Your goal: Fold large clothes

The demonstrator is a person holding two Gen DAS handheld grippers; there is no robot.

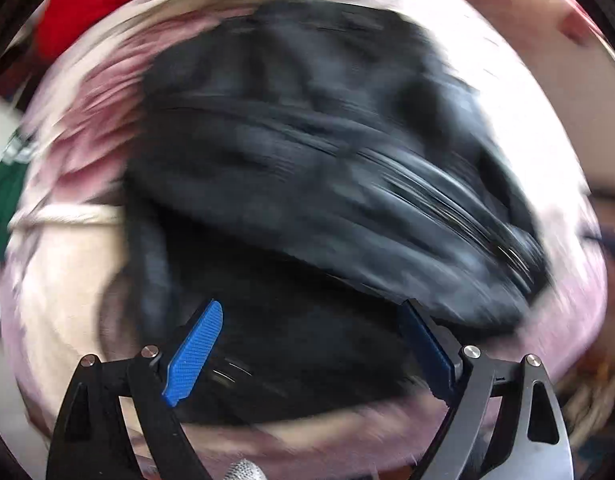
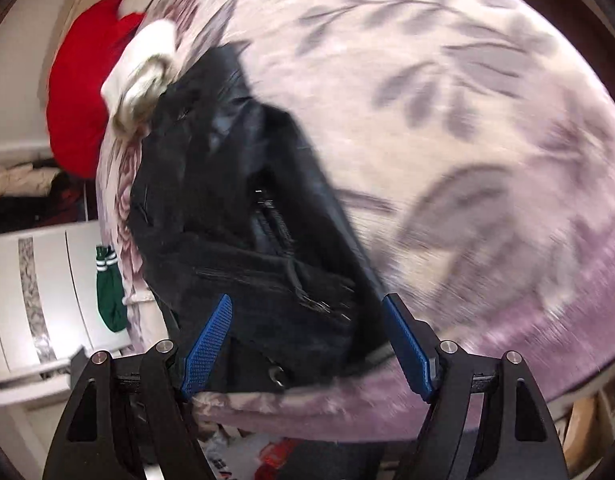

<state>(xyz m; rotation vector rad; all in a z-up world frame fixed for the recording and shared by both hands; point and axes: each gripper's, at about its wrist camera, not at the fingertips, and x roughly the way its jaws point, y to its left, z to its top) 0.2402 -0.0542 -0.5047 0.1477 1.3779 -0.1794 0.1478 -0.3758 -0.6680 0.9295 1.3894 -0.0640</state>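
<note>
A black jacket (image 1: 307,168) with zips lies bunched on a floral pink-and-white blanket (image 1: 79,152); the left wrist view is motion-blurred. My left gripper (image 1: 311,308) is open just above the jacket's near part, holding nothing. In the right wrist view the same jacket (image 2: 247,240) lies along the blanket's (image 2: 467,140) left side, with a zip pocket showing. My right gripper (image 2: 307,300) is open at the jacket's near end, its blue fingers (image 2: 209,344) on either side of the fabric, not closed on it.
A red garment (image 2: 79,92) and a cream one (image 2: 143,68) lie at the far end of the bed. A green sock-like item (image 2: 109,284) hangs at the bed's left edge beside white panels (image 2: 35,288). Bags lie on the floor (image 2: 259,456) below.
</note>
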